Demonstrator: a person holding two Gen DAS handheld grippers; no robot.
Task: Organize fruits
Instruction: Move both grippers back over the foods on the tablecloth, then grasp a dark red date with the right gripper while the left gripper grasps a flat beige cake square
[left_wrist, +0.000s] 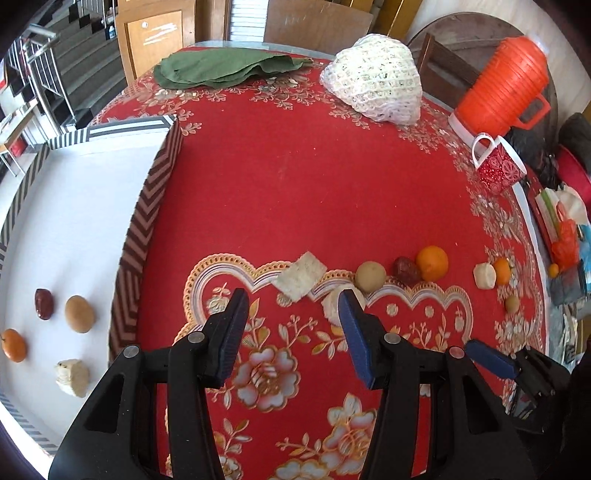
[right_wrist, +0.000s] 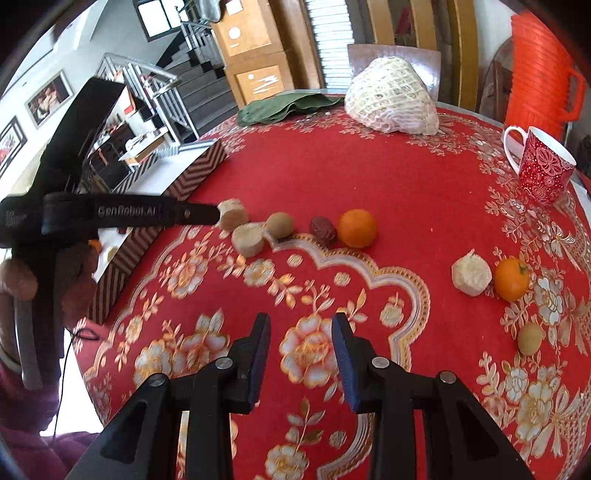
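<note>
My left claw (left_wrist: 293, 301) hangs open over the red cloth (left_wrist: 295, 184), holding nothing. A pale chunk (left_wrist: 301, 275) lies just past its tips; a second pale chunk (left_wrist: 332, 306) sits partly behind the right finger. Whether that finger touches it, I cannot tell. Beyond these a row runs rightward: tan fruit (left_wrist: 370, 276), date (left_wrist: 405, 270) and orange (left_wrist: 432, 263), the date touching the orange. Farther right sit another pale chunk (left_wrist: 485, 275) with a small orange (left_wrist: 502, 271) against it, and a small tan fruit (left_wrist: 512, 304) nearer the edge. The striped box (left_wrist: 147, 229) at left holds a date (left_wrist: 43, 304), a tan fruit (left_wrist: 79, 314), an orange (left_wrist: 14, 345) and a pale chunk (left_wrist: 72, 376), all apart on its white floor. My right claw (right_wrist: 301, 323) is also open and empty, low over the cloth, well short of the fruit row. At the far side stand a mug (right_wrist: 543, 168), an orange jug (right_wrist: 539, 74), a netted bundle (right_wrist: 391, 96) and a green cloth (right_wrist: 288, 105).
</note>
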